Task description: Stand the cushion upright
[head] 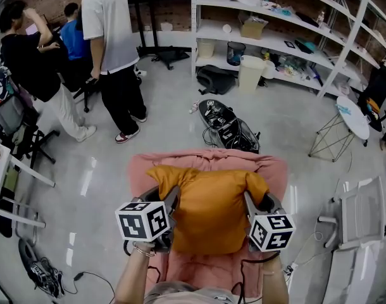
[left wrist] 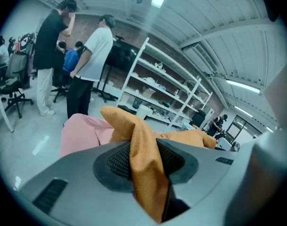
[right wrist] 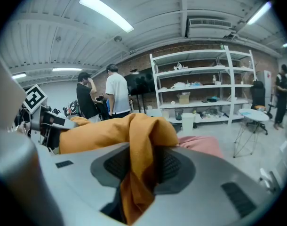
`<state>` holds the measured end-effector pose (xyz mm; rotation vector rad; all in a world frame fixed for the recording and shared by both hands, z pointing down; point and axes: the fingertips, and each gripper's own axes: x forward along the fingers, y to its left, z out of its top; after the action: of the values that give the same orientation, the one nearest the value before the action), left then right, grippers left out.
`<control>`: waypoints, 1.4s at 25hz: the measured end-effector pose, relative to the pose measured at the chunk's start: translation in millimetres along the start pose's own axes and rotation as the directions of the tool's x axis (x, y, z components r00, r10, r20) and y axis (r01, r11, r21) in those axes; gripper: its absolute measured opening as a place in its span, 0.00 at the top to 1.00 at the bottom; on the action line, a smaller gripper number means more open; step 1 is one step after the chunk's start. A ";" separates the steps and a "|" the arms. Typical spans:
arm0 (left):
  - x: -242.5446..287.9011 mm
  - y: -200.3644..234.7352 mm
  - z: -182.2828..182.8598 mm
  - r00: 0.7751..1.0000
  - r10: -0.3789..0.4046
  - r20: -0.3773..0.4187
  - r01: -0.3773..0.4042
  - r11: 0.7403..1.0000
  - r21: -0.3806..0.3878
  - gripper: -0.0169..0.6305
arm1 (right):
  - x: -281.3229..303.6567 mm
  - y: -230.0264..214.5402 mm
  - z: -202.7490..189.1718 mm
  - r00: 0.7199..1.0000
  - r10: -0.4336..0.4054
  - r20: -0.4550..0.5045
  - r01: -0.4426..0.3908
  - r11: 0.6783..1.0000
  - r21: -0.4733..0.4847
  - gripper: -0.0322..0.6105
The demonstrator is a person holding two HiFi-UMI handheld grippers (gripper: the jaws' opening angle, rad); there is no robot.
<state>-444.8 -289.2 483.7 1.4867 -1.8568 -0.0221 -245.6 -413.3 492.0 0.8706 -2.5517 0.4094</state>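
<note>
An orange cushion (head: 212, 209) hangs between my two grippers above a pink seat (head: 205, 162). In the head view my left gripper (head: 172, 202) pinches the cushion's left edge and my right gripper (head: 249, 201) pinches its right edge. The left gripper view shows a fold of the orange cushion (left wrist: 146, 161) squeezed between the dark pads, with the pink seat (left wrist: 80, 133) beyond. Orange cloth of the cushion (right wrist: 141, 166) is likewise clamped in the right gripper view, and the left gripper's marker cube (right wrist: 34, 98) shows at the far side. The cushion's lower edge is hidden behind the grippers.
Three people (head: 111, 49) stand or sit at the back left near office chairs. White shelving (head: 275, 37) with bins lines the back wall. A black bag (head: 228, 126) lies on the floor beyond the seat. A small round table (head: 351, 116) and a white chair (head: 361, 214) stand right.
</note>
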 end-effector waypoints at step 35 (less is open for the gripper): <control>78.1 28.3 32.3 0.992 -0.100 0.080 0.098 0.995 0.026 0.61 | 63.1 -48.5 -0.1 0.996 -0.078 -0.050 0.085 0.986 0.144 0.52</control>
<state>-490.1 -359.7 514.3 1.6134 -1.8511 -0.1110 -260.4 -482.4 528.5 1.0029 -2.4601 0.5896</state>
